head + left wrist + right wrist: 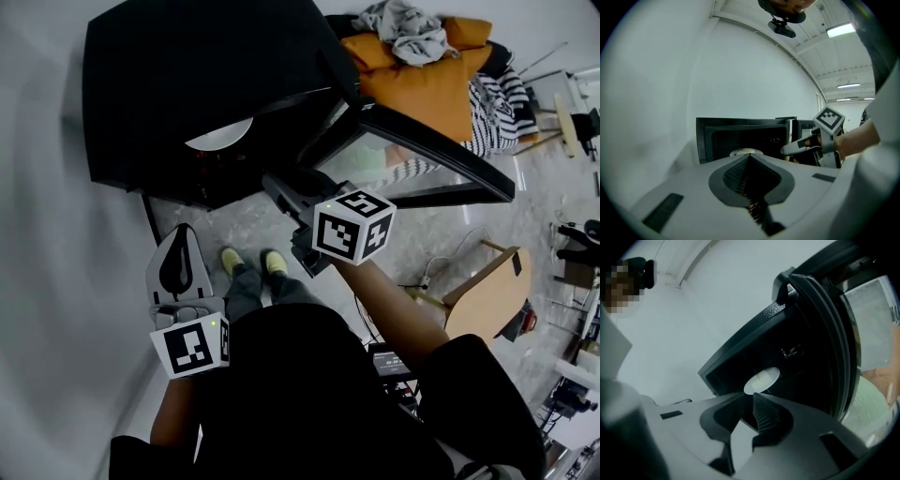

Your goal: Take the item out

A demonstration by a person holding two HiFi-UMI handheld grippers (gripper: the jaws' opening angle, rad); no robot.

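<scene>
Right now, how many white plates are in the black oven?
1. The plate lies inside the oven, just behind its open door. The dark back may hide more.

A speckled grey floor (234,230) bears the person's yellow shoes (232,260), a wooden chair (487,291) and an orange sofa (422,80). In the open black microwave oven (187,75) lies a white plate (220,136).

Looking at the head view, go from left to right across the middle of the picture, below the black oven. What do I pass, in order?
left gripper → right gripper → wooden chair
</scene>
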